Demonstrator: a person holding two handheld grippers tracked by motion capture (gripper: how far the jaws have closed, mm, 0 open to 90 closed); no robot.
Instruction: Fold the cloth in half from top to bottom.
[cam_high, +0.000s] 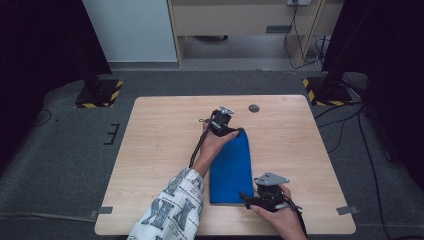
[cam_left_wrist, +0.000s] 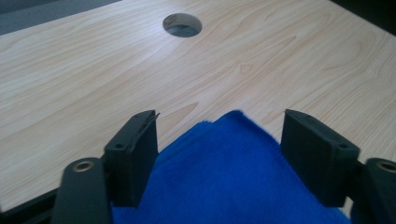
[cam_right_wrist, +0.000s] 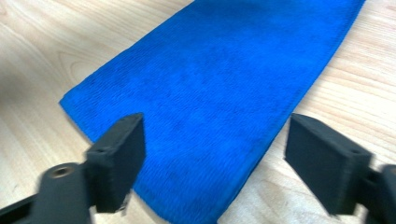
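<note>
while both tools gape, blue towel (cam_high: 231, 167) lies between.

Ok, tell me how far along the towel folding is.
The blue towel already lies folded into a long narrow strip on the table. Right now the left gripper is open over its far end and the right gripper open over a near corner. Neither grips it yet, so probably another fold remains.

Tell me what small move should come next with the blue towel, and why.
Probably close both grippers on the blue towel. The left gripper is open over its far corner and the right gripper is open over its near end; neither grips it.
</note>
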